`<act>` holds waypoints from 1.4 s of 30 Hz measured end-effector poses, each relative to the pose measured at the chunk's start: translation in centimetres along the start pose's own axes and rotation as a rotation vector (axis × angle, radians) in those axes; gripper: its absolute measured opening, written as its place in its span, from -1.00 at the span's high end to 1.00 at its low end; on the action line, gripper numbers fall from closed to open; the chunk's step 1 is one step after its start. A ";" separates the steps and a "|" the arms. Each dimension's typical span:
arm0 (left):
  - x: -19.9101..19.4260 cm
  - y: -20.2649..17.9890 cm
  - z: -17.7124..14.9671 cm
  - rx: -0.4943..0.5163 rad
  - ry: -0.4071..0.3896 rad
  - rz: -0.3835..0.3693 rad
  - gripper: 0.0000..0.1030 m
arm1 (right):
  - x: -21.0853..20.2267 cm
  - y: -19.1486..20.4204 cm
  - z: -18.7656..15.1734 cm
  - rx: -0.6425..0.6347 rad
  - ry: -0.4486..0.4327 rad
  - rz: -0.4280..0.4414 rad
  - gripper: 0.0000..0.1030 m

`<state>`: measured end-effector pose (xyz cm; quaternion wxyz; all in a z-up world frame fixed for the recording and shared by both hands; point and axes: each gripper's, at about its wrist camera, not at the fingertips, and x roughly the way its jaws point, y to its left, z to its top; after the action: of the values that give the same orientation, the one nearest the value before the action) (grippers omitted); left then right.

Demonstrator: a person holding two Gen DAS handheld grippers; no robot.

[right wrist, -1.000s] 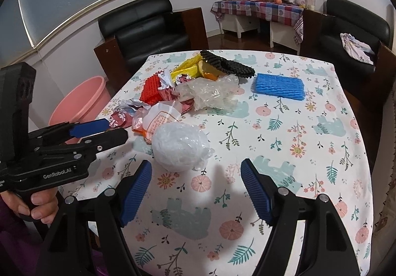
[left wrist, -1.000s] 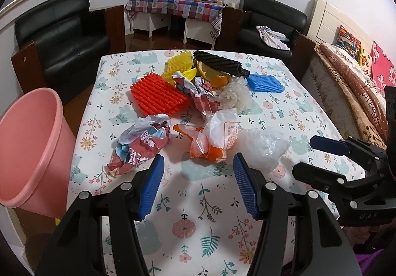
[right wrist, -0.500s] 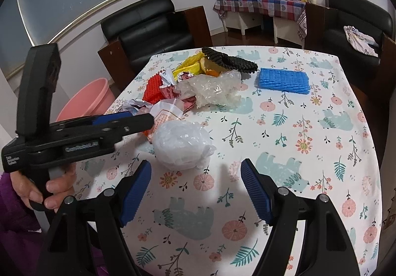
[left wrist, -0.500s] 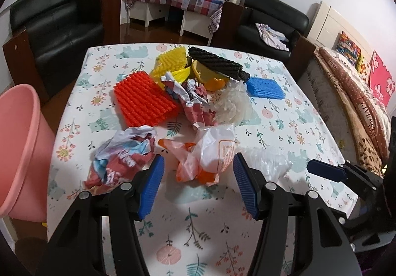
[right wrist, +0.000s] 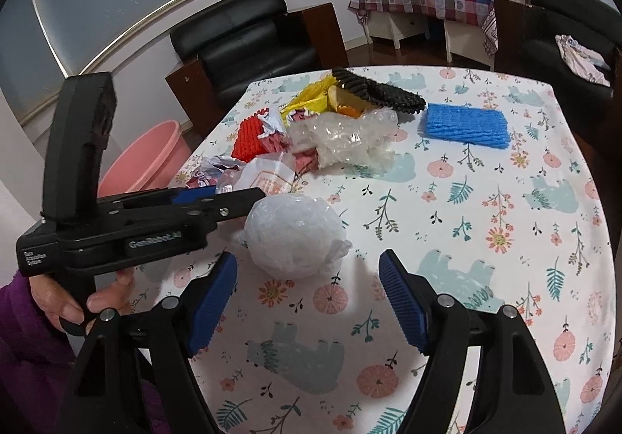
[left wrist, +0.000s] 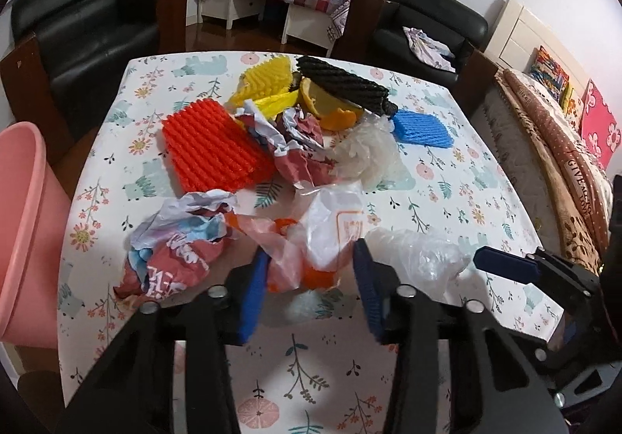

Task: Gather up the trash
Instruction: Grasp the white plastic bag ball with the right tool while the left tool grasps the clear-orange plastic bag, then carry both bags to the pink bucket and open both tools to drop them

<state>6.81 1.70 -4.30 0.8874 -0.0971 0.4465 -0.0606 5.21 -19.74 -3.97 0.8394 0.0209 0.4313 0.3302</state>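
Your left gripper (left wrist: 309,288) has its blue fingers (left wrist: 252,294) spread, with the orange-and-white plastic bag (left wrist: 311,239) sitting between their tips; the pads look to be at the bag's edges, though you cannot tell whether they press it. Your right gripper (right wrist: 309,296) is also spread wide, nothing between its pads, and the balled clear plastic bag (right wrist: 293,235) lies just ahead of its left finger on the flowered table (right wrist: 486,239).

Off the table's edge, left of your left fingers, stands the pink bucket (left wrist: 23,231); its inside is out of view. Just left of the left finger lies a crumpled red-and-white wrapper (left wrist: 175,243). Beyond the fingertips are the red foam net (left wrist: 214,146), a crumpled red wrapper (left wrist: 299,146), a clear plastic wad (left wrist: 369,154), the yellow foam net (left wrist: 264,82), orange peel (left wrist: 330,109), a black foam net (left wrist: 346,84) and, farther right, the blue foam net (left wrist: 421,126).
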 end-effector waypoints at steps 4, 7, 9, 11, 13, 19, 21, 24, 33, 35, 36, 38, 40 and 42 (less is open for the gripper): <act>-0.6 0.5 -0.2 -0.015 0.002 -0.021 0.39 | 0.6 -0.4 0.3 0.013 0.008 0.001 -0.44; -1.2 0.6 -0.4 -0.009 -0.003 -0.031 0.44 | 1.0 -0.6 0.5 0.017 0.015 0.007 -0.44; -1.7 0.7 -0.6 -0.005 -0.010 -0.033 0.45 | 1.2 -0.6 0.6 0.020 0.019 0.016 -0.44; -2.2 0.8 -0.8 -0.004 -0.017 -0.042 0.45 | 1.5 -0.6 0.8 0.021 0.022 0.021 -0.44; -2.8 1.0 -1.0 -0.005 -0.025 -0.050 0.45 | 1.9 -0.6 1.0 0.025 0.022 0.026 -0.44; -4.2 1.4 -1.2 -0.013 -0.050 -0.043 0.45 | 3.4 -0.2 1.8 0.032 0.039 0.032 -0.44; -4.4 1.6 -1.3 -0.018 -0.055 -0.039 0.46 | 3.8 0.1 1.8 0.024 0.045 0.029 -0.37; -4.7 1.9 -1.4 -0.025 -0.057 -0.038 0.45 | 4.3 0.4 1.7 0.018 0.064 0.029 -0.13; -5.7 2.2 -1.4 -0.030 -0.090 -0.066 0.46 | 2.7 0.3 1.1 0.014 0.029 0.028 0.15; -6.1 2.0 -1.5 -0.025 -0.101 -0.071 0.46 | 2.1 0.5 1.1 0.008 0.009 0.018 0.17; -6.3 1.9 -1.5 -0.021 -0.109 -0.073 0.46 | 1.9 0.6 1.1 0.005 0.002 0.015 0.17; -6.8 1.8 -1.5 -0.015 -0.124 -0.072 0.46 | 1.3 0.8 1.1 -0.005 -0.015 0.006 0.18; -7.5 1.9 -1.5 -0.012 -0.150 -0.067 0.46 | 0.7 1.1 1.2 -0.019 -0.027 0.000 0.18; -8.1 2.2 -1.5 -0.014 -0.172 -0.057 0.46 | 0.4 1.6 1.4 -0.031 -0.036 -0.002 0.19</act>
<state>0.83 5.25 0.68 0.9197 -0.1210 0.3661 -0.0743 5.51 -17.91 -2.90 0.8475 0.0135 0.4111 0.3355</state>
